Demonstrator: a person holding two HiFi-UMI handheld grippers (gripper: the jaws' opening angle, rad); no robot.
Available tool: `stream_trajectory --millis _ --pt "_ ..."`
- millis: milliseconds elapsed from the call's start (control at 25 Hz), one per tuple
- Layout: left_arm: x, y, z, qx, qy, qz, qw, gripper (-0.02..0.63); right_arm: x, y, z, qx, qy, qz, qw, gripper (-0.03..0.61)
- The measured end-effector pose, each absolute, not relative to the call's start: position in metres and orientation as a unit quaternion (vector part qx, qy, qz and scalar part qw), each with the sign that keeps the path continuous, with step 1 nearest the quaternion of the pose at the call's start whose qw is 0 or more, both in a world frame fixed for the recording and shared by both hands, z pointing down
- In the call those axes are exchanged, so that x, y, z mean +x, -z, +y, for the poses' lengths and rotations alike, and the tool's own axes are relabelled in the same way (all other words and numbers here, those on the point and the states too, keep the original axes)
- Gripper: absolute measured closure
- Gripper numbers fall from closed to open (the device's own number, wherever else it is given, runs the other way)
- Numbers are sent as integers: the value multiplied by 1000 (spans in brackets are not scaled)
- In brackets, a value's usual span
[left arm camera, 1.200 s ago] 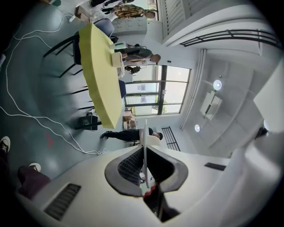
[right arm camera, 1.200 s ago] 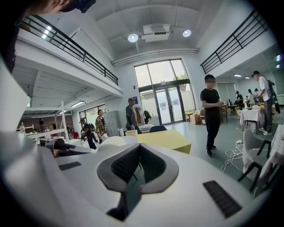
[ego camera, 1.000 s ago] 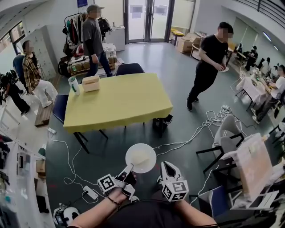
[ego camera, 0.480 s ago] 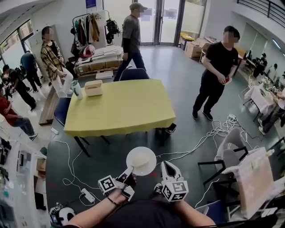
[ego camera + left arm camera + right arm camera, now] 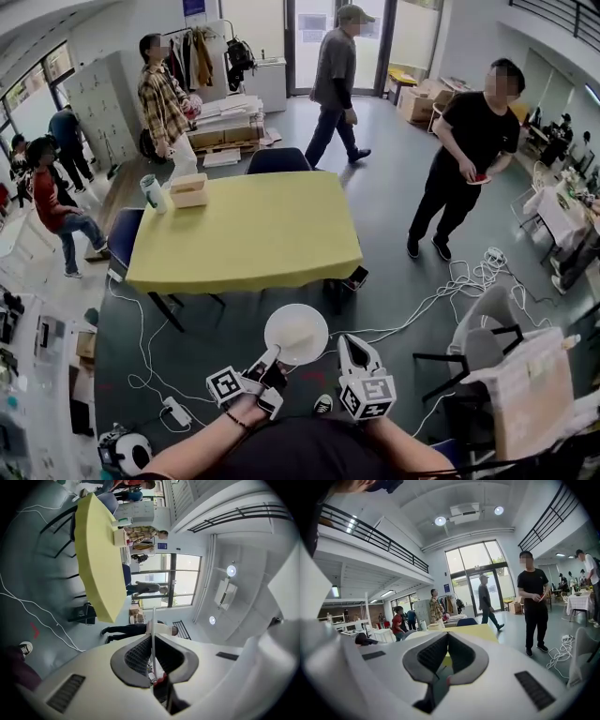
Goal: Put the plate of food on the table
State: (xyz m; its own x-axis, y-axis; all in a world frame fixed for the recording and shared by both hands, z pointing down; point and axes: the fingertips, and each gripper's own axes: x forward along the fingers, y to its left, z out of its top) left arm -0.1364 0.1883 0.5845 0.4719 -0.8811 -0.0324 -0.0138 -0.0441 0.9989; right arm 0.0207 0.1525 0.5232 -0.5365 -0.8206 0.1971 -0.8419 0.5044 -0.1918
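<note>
A white plate (image 5: 296,333) with a pale heap of food on it hangs over the floor, short of the yellow table (image 5: 246,230). My left gripper (image 5: 269,357) is shut on the plate's near rim; in the left gripper view the plate's rim (image 5: 153,625) shows edge-on as a thin white line between the jaws (image 5: 153,654). My right gripper (image 5: 351,350) hovers just right of the plate, shut, with nothing held; its view looks over the closed jaws (image 5: 447,651) toward the yellow table (image 5: 474,631).
A beige box (image 5: 189,190) and a cup (image 5: 151,190) stand at the table's far left corner. Chairs (image 5: 277,158) ring the table. White cables (image 5: 424,293) trail over the floor. A person in black (image 5: 466,155) stands right of the table, others behind it.
The view has crept nearer the table with the plate still held. The people behind the table have walked to the right; the person in black stepped slightly.
</note>
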Motion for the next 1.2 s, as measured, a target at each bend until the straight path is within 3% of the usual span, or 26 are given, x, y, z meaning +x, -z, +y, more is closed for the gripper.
stream_trajectory --millis 480,1200 --pt "-84 -587 133 609 382 -384 579 591 63 -537 94 444 -143 -883 51 566" --pt "-61 -598 33 616 364 -367 595 591 95 -547 6 474 -148 -866 55 566"
